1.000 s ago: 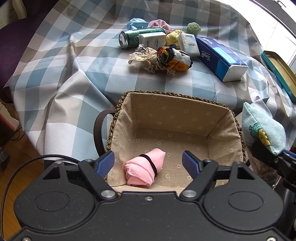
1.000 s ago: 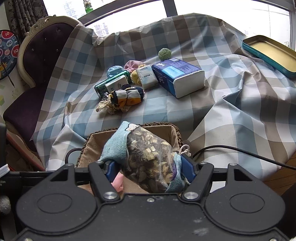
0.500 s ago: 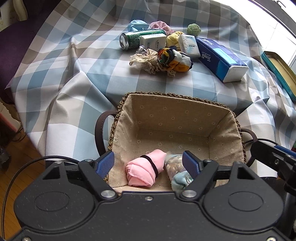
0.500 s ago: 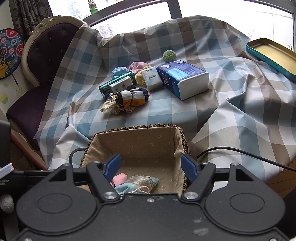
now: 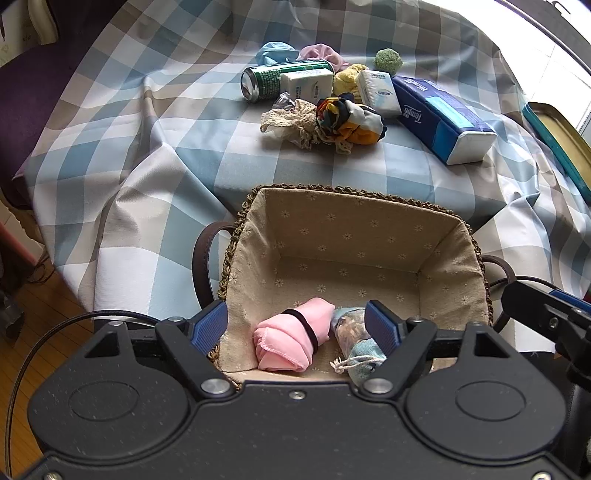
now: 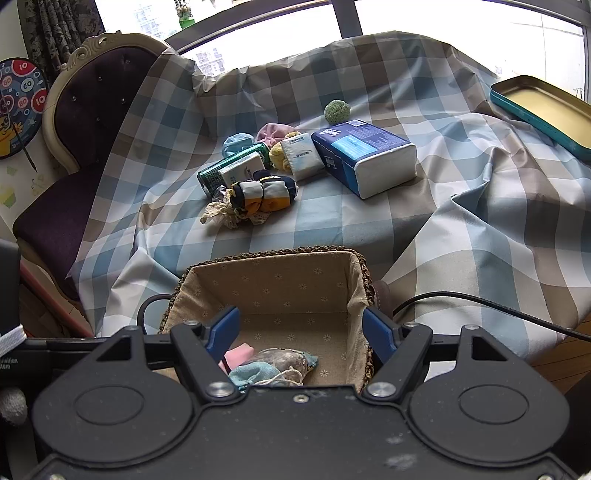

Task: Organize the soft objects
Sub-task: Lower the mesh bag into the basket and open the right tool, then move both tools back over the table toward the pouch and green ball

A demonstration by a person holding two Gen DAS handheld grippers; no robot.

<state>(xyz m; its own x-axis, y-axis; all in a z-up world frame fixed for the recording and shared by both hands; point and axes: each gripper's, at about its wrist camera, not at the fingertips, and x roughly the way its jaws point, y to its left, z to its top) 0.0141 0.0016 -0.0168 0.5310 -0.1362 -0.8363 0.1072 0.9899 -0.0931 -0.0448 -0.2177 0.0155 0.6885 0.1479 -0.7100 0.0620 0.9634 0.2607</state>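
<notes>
Soft objects: pink roll (image 5: 291,341) and drawstring pouch (image 5: 356,341) lie touching at basket (image 5: 354,221) near edge, sorted; scrunchies (image 5: 347,120) await mid-tablecloth (image 5: 110,155); left gripper (image 5: 295,326) and right gripper (image 6: 304,334) hover fully spread, empty, apparently ready for next pick.

This is a lived-in room of a home. A checked cloth (image 6: 461,206) in blue, grey and white is draped loosely over the furniture under a big window (image 6: 443,14) at the far side. At far left stands a purple tufted chair (image 6: 88,122) with a carved cream frame, and a toy dartboard (image 6: 20,107) hangs on the wall next to patterned curtains (image 6: 62,33). A wood floor (image 5: 40,332) shows at near left. A lined wicker basket (image 6: 354,266) sits nearest.
</notes>
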